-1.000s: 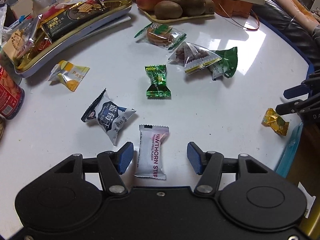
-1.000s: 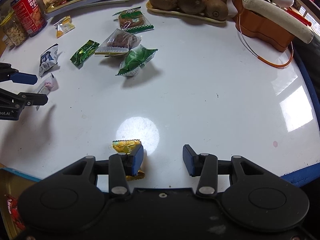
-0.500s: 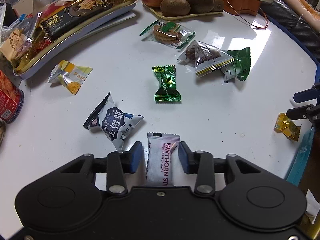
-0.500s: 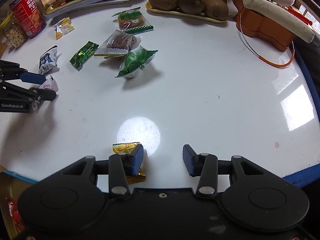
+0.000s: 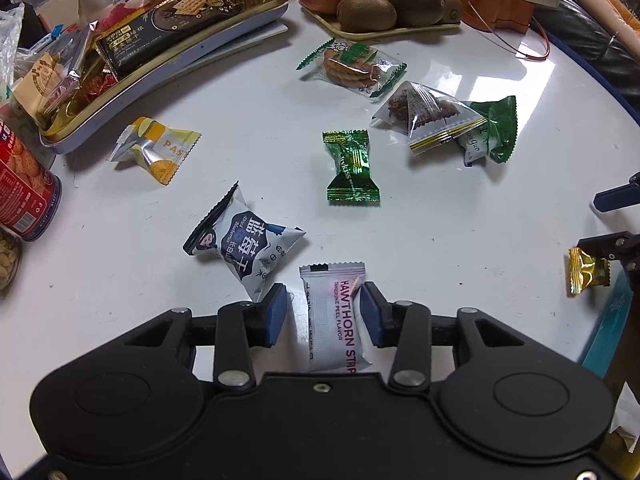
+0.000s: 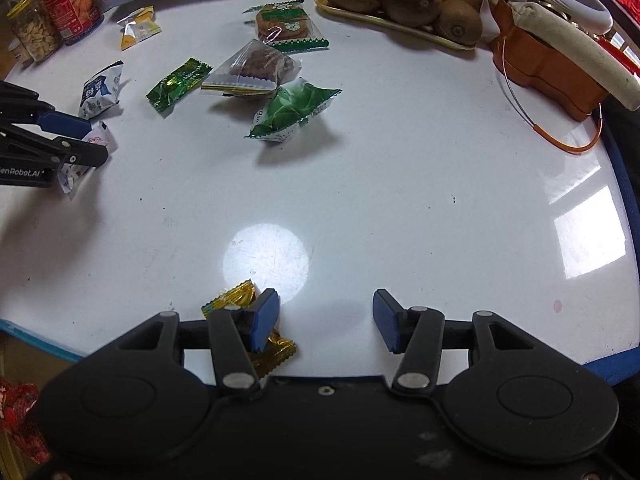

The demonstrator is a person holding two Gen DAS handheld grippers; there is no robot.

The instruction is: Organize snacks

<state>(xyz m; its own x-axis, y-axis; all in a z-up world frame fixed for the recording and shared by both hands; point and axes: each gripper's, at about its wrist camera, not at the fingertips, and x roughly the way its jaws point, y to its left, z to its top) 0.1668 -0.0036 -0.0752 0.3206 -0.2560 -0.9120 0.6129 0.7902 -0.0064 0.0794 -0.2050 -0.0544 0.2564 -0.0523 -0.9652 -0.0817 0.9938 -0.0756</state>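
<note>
Hawthorn strip packet (image 5: pixel 336 320) lies flat between my left claw (image 5: pixel 323 314) fingers, jaws opening, no pinch. Blueberry pouch (image 5: pixel 244 246) crowds at 10 o'clock. Gold candy (image 6: pixel 250 330) sits under my right claw (image 6: pixel 325 322) (left finger, jaws opening, not gripped), near the surface (image 6: pixel 400 200) edge at 6. Plenty of room at 12.

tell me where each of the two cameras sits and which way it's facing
Left wrist: sits on the left gripper, looking steeply down along its opening jaws at the hawthorn strip packet between them; the right gripper shows at the right edge.
Right wrist: sits on the right gripper, looking steeply down at the white table near its edge; its jaws are opening, with the gold candy by the left one; the left gripper shows at the left edge.
Shared: both see the green candy, the kiwi tray, the gold candy.
</note>
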